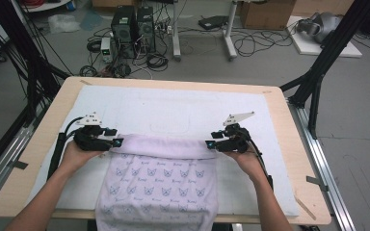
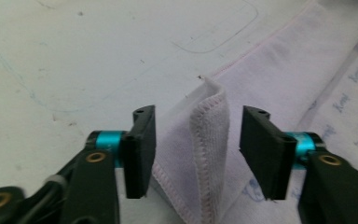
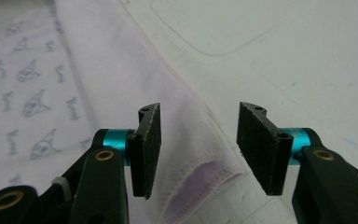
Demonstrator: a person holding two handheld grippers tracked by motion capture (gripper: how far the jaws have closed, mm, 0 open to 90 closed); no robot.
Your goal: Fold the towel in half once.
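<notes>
Two grippers are hanging open over the folded edge of a towel [image 1: 159, 180].

Lying on the white mat [image 1: 183, 113] of the table [image 1: 53, 113], the towel is draping over the near edge; the left gripper [image 1: 118, 143] is straddling its left corner with jaws apart, not pressing, while the right gripper [image 1: 210, 144] is doing likewise at the right corner.

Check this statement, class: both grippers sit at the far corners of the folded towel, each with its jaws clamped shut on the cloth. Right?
Not quite. The left gripper and right gripper are at the towel corners, but their jaws stand open, pads clear of the cloth, as both gripper views show.
</notes>
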